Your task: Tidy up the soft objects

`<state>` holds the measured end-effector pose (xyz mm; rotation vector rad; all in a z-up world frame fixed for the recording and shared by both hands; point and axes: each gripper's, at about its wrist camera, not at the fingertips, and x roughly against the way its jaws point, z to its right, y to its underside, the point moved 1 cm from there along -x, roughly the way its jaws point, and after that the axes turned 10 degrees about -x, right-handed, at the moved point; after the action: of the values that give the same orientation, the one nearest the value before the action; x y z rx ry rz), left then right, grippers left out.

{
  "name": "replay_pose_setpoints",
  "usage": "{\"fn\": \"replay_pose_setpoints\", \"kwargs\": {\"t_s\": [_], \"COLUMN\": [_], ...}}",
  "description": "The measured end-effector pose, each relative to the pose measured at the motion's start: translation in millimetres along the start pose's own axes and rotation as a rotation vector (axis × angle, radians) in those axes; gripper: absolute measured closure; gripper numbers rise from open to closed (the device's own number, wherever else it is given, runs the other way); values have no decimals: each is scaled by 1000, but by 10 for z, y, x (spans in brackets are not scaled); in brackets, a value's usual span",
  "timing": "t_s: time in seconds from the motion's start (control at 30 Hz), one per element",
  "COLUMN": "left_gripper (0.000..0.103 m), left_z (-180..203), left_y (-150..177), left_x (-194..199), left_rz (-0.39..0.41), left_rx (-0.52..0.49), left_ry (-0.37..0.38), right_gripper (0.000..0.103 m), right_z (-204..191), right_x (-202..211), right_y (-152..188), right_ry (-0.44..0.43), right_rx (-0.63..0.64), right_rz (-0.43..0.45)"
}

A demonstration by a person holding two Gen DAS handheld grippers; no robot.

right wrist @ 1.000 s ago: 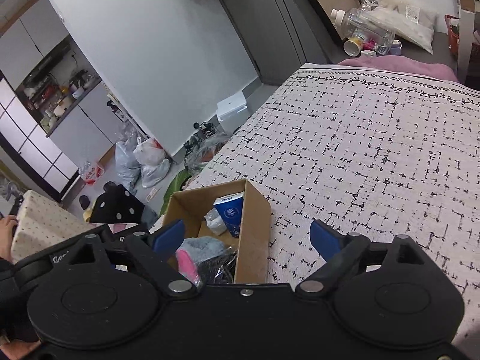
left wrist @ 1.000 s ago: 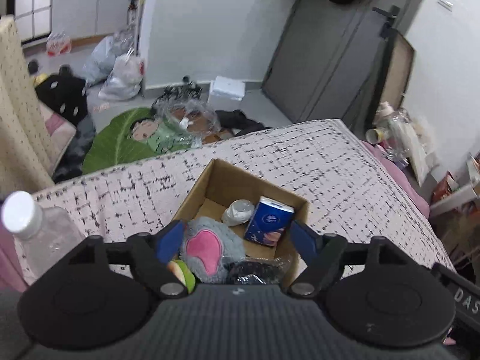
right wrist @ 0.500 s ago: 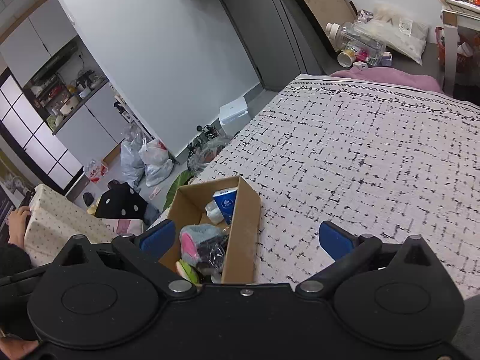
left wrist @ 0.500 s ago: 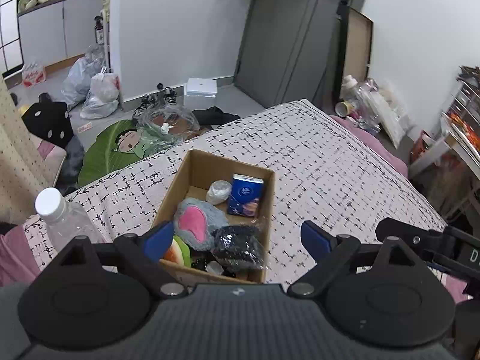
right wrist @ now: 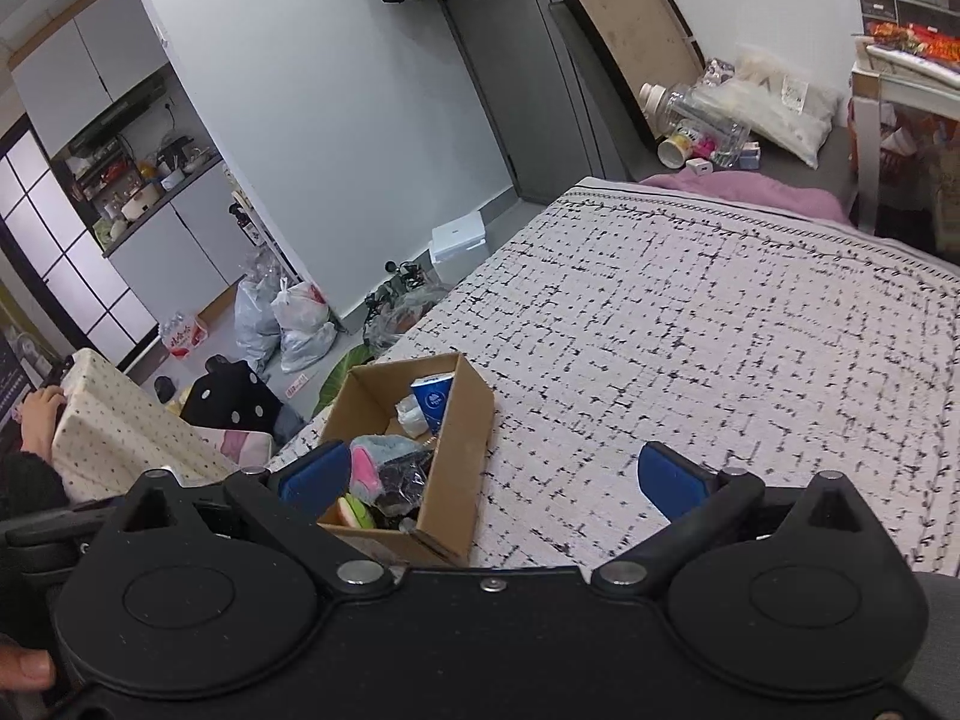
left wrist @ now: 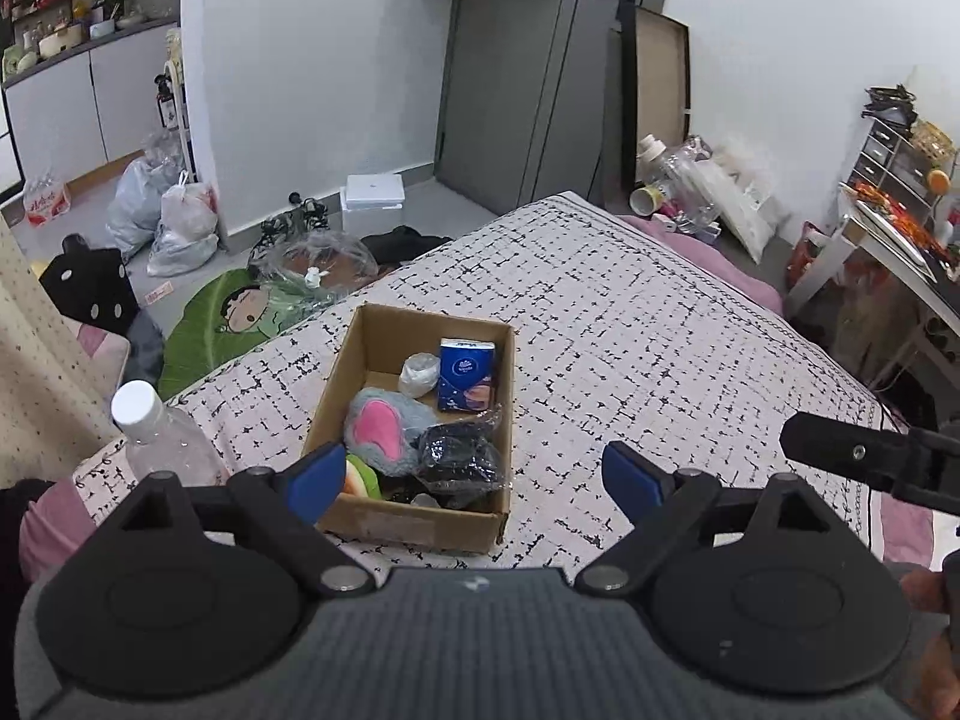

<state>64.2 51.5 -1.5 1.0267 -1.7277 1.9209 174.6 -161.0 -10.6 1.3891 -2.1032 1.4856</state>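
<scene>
A cardboard box (left wrist: 506,420) (right wrist: 462,450) sits on the bed's checked cover. Inside lie a grey and pink plush (left wrist: 384,426) (right wrist: 375,462), a blue tissue pack (left wrist: 465,373) (right wrist: 433,401), a black item in clear plastic (left wrist: 459,459) (right wrist: 402,477), a white bundle (left wrist: 418,373) and a green and orange toy (left wrist: 360,478) (right wrist: 351,510). My left gripper (left wrist: 474,480) hangs open above and behind the box, nothing between its blue pads. My right gripper (right wrist: 492,477) is open too, held back from the box with its left pad (right wrist: 315,474) over the box's near corner.
A clear water bottle (left wrist: 159,438) stands at the bed's left edge. The checked bed cover (left wrist: 660,360) spreads wide to the right of the box. Bags, a green leaf cushion (left wrist: 222,324) and clutter cover the floor beyond. A person's hand (right wrist: 39,414) rests on a dotted cushion.
Both grippers have drawn back and up from the box, which now looks smaller and fuller in view. Their jaws stand wider than a second ago. The box's contents have not moved.
</scene>
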Motion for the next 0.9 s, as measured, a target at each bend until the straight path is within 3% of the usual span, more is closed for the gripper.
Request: {"fn": "replay_pose_setpoints", "kwargs": {"t_s": [0.33, 0.9], "left_gripper": [12, 12], "left_z": [134, 212], "left_y": [109, 256], "left_x": [217, 450], "left_rz": [13, 26], "left_rx": [-46, -87], "left_ry": [23, 18], "right_gripper": [0, 0], "right_z": [20, -88], "right_x": [276, 458], "right_y": [82, 308], "right_ry": [27, 50], "right_rx": [64, 175], "right_rz": [34, 0]}}
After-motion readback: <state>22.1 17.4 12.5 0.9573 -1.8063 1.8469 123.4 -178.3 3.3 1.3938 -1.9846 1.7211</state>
